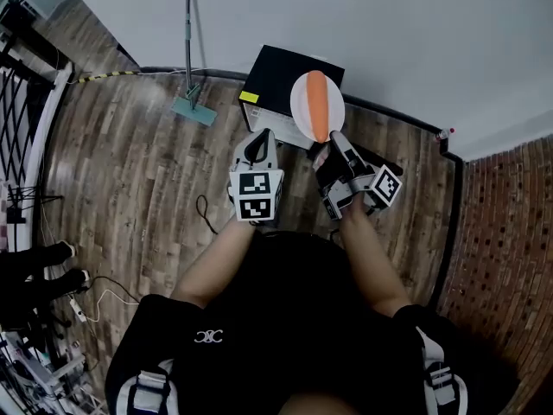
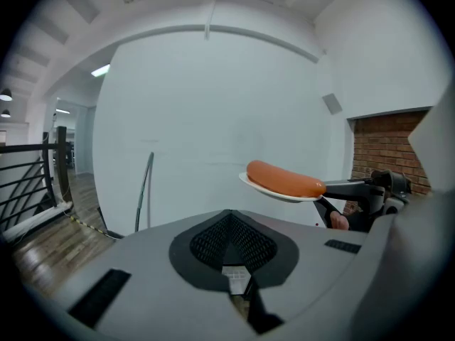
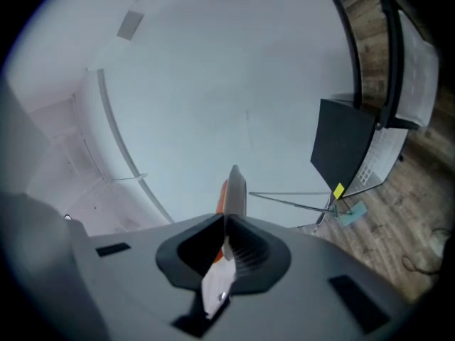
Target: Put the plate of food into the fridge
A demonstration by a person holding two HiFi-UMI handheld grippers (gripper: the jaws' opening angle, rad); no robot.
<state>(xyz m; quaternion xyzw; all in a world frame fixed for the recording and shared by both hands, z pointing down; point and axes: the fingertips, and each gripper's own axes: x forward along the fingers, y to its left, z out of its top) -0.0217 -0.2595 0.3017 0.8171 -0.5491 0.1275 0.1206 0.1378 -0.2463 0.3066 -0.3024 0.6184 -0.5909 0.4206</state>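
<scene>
A white plate (image 1: 302, 111) carrying an orange sausage (image 1: 318, 102) is held level above the wooden floor, my right gripper (image 1: 333, 142) shut on its near rim. In the right gripper view the plate (image 3: 235, 189) shows edge-on between the jaws, with the sausage (image 3: 222, 199) just behind it. My left gripper (image 1: 257, 142) hovers beside the plate's left, jaws together and empty. From the left gripper view the plate (image 2: 279, 190) and sausage (image 2: 284, 179) float at right, gripped by the right gripper (image 2: 334, 190). A small black fridge (image 1: 281, 76) with a yellow sticker stands against the wall beyond the plate, door closed.
A mop (image 1: 190, 93) leans on the white wall left of the fridge. Black railings (image 1: 26, 119) and cables (image 1: 95, 296) line the left side. A brick wall (image 1: 510, 232) rises on the right. The fridge (image 3: 343, 148) also appears in the right gripper view.
</scene>
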